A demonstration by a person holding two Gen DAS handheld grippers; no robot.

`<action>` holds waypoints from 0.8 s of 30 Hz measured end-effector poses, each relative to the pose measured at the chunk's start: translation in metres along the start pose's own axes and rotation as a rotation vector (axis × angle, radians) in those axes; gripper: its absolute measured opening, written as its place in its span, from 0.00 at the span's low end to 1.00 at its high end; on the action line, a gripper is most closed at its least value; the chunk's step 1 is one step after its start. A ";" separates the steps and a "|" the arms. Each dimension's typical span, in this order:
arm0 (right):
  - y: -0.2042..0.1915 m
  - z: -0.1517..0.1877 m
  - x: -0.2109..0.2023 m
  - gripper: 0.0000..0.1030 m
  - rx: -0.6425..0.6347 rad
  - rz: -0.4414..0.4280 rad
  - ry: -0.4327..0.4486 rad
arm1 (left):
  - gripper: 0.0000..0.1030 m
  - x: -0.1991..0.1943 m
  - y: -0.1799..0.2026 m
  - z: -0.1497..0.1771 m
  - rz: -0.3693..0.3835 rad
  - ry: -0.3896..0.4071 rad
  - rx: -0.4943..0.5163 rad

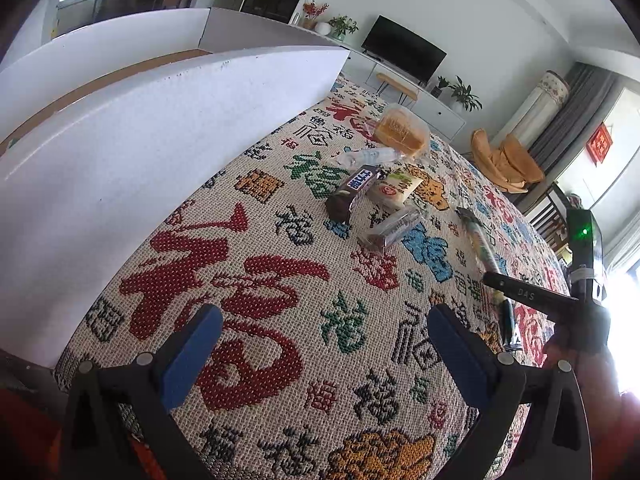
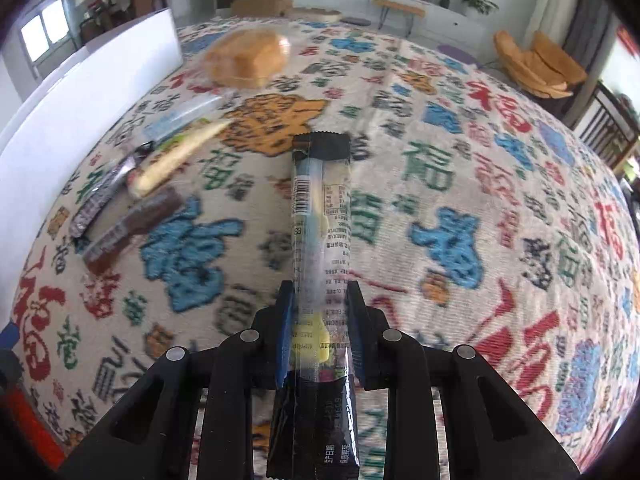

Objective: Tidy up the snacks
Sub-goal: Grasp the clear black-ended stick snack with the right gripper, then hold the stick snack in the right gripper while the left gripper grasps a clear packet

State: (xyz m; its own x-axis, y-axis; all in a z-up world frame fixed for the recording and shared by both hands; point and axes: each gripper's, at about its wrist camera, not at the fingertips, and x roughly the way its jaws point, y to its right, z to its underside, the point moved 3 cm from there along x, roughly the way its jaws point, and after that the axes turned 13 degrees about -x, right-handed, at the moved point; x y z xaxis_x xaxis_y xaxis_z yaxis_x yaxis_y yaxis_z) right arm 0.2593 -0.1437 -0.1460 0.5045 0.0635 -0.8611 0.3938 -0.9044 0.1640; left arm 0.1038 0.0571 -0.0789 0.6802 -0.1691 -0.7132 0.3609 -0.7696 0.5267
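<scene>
Right gripper (image 2: pixel 320 312) clamped on long snack stick (image 2: pixel 320 216), left gripper (image 1: pixel 320 344) spread and empty, chocolate bar (image 1: pixel 352 192), bread (image 1: pixel 400 130), white box (image 1: pixel 160 120) beyond on patterned cloth (image 1: pixel 280 280).

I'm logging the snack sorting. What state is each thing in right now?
Right tongs: shut on the long snack stick.
Long snack stick: sealed, gripped near one end.
Left tongs: open, holding nothing.
White box: open at the top; contents hidden.
Bread: wrapped, lying on the tablecloth.
Chocolate bar: sealed, lying flat.
</scene>
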 end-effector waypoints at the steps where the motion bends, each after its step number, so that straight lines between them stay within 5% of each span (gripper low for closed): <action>1: 0.015 0.005 0.000 0.25 0.034 0.039 0.002 | 0.98 0.000 0.000 0.000 -0.001 0.000 -0.001; 5: 0.063 0.022 0.002 0.26 0.158 0.094 0.000 | 0.98 0.001 0.000 0.000 -0.004 -0.003 -0.003; 12: 0.061 0.042 -0.001 0.69 0.152 0.073 0.103 | 0.98 0.000 -0.001 0.000 -0.011 -0.006 -0.004; 24: 0.065 0.047 0.001 0.78 0.179 0.087 0.131 | 0.98 0.014 0.002 0.006 -0.065 -0.065 0.023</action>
State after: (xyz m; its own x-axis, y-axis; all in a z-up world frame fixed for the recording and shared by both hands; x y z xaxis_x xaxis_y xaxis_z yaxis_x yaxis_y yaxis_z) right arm 0.2488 -0.2222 -0.1590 0.6304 0.0258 -0.7759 0.2079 -0.9685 0.1367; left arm 0.1103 0.0497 -0.0909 0.6126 -0.1577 -0.7745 0.3876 -0.7941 0.4682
